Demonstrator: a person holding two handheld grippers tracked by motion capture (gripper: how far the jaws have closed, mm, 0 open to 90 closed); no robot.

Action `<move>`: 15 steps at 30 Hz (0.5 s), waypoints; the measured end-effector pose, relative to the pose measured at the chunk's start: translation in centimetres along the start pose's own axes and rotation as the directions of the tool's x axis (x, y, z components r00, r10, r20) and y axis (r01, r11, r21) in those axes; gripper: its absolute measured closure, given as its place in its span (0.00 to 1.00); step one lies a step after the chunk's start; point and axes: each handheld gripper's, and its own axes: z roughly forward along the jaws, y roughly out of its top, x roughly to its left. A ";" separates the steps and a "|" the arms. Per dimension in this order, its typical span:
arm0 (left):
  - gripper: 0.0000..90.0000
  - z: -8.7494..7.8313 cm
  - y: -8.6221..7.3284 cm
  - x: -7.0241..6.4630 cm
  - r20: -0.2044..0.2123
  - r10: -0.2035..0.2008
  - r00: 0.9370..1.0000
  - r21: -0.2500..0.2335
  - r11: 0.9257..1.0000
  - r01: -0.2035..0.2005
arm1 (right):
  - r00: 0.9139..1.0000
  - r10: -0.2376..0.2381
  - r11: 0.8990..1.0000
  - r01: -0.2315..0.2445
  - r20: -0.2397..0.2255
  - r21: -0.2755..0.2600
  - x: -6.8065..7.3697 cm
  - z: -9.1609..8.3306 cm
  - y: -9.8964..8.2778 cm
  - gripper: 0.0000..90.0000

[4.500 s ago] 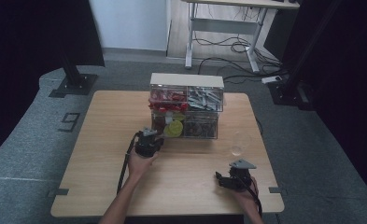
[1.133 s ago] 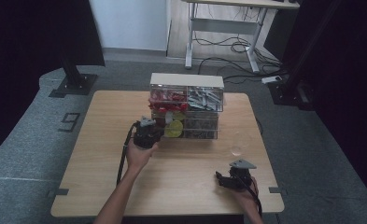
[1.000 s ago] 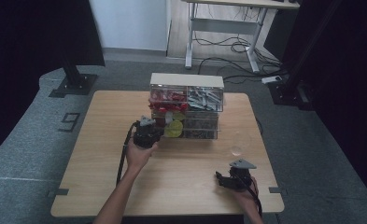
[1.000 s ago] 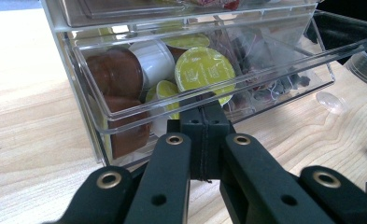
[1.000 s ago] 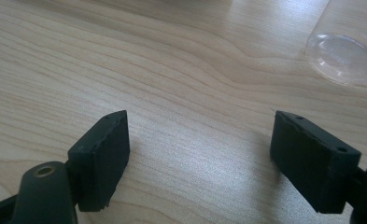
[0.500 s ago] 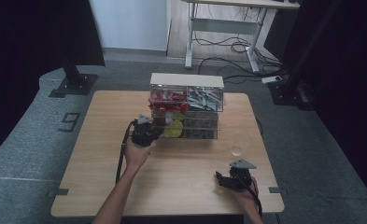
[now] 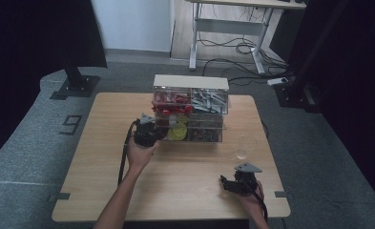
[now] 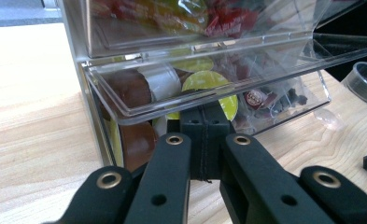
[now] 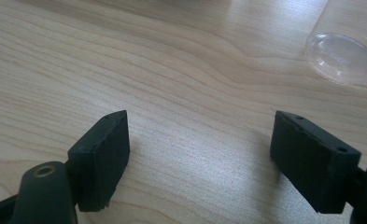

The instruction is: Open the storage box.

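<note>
The left tool [image 8: 203,122] is seen with its jaws pressed fully together, the tips set under the projecting front lip of the lower drawer [image 8: 209,100] of a clear plastic organiser [image 7: 191,107]; nothing is clamped between the pads, and whether the tips actually bear on the lip cannot be determined. The drawer is partly pulled out at the left front of the organiser, which stands toward the far side of the surface [image 7: 104,157]. Coffee capsules [image 8: 204,84] with green and white lids are held in the drawer, with small dark packets [image 8: 274,100] in the neighbouring compartment and red sweets [image 8: 228,18] in the tier above. The drawer is judged to be light, rigid and smooth-walled, therefore slippery and liable to crack if pinched hard; it is best taken at the front lip or handle edge and drawn straight outward, so that the light organiser is not dragged or tipped. The right tool [image 9: 197,154] is held wide open and empty, near the surface at the person's side. A clear plastic cup [image 9: 344,51] lies just beyond it, thin-walled and easily crushed or knocked away.
</note>
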 end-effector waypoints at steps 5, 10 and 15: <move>1.00 -0.3 0.5 0.0 -0.005 0.003 1.000 -0.008 1.000 -0.003 | 1.000 0.000 1.000 0.000 0.000 -0.001 0.0 0.0 0.0 0.23; 1.00 -0.4 1.0 -0.1 -0.008 0.004 1.000 -0.017 1.000 -0.005 | 1.000 -0.001 1.000 0.001 0.000 0.000 0.0 0.0 0.0 0.23; 1.00 -0.4 1.5 -0.1 -0.011 0.005 1.000 -0.021 1.000 -0.005 | 1.000 -0.001 1.000 0.001 0.000 -0.001 0.0 0.0 0.0 0.23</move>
